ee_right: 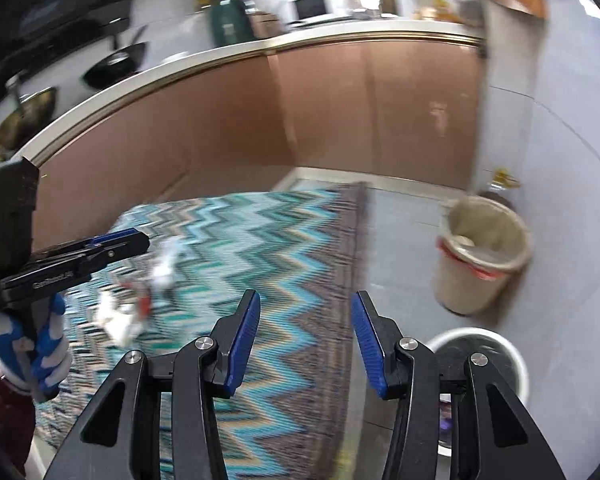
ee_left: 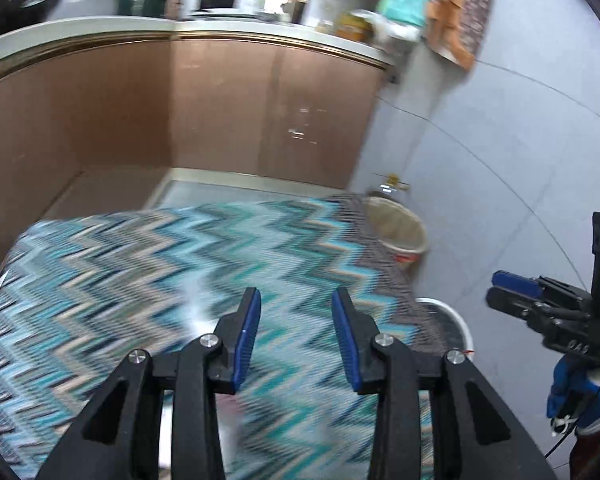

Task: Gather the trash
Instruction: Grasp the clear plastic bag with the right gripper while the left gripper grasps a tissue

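Crumpled white and red trash (ee_right: 140,304) lies on a zigzag-patterned teal rug (ee_right: 260,240), blurred by motion. In the right wrist view my left gripper (ee_right: 140,240) hovers just left of the trash, seen side on. My right gripper (ee_right: 305,336) is open and empty above the rug's right edge. In the left wrist view my left gripper (ee_left: 296,336) is open and empty over the rug (ee_left: 140,280); the trash is not clearly seen there. The right gripper (ee_left: 500,292) shows at the right edge. A beige bin (ee_right: 484,256) with a liner stands on the floor to the right.
A white-rimmed round bin (ee_right: 508,356) sits below the beige bin (ee_left: 400,232), next to the rug's edge. Brown cabinets (ee_left: 220,112) with a white counter run behind the rug. Grey tiled floor (ee_right: 560,160) lies to the right.
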`<action>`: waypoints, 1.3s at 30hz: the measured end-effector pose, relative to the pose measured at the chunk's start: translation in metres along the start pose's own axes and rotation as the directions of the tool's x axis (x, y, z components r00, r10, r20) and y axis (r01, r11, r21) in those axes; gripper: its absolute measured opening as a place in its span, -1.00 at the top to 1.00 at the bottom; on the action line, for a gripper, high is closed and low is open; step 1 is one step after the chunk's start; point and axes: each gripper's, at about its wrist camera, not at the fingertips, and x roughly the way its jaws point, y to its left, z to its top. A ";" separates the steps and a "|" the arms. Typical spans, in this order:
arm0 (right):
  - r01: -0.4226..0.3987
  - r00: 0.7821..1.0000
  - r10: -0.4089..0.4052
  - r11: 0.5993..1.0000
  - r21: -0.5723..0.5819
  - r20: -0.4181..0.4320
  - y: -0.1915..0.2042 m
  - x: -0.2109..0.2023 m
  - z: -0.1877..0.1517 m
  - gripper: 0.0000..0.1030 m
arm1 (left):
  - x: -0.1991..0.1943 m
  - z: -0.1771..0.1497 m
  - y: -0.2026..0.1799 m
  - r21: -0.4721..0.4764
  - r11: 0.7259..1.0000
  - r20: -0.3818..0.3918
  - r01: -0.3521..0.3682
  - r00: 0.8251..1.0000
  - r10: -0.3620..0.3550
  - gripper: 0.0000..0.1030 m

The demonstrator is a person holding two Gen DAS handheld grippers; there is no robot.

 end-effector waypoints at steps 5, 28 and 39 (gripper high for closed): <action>-0.152 0.987 0.149 0.987 -0.052 -0.055 0.061 0.030 0.006 0.08 | -0.026 -0.034 0.066 -0.086 0.992 -0.021 -0.090 0.996 0.089 0.18; -0.296 0.920 0.244 0.945 -0.136 -0.307 0.184 0.162 -0.015 0.29 | 0.010 -0.103 0.122 -0.258 0.963 -0.154 -0.076 0.987 0.036 0.49; -0.323 0.932 0.290 0.937 -0.134 -0.219 0.172 0.133 -0.005 0.92 | -0.017 -0.081 0.107 -0.227 0.967 -0.058 -0.117 0.993 0.107 0.81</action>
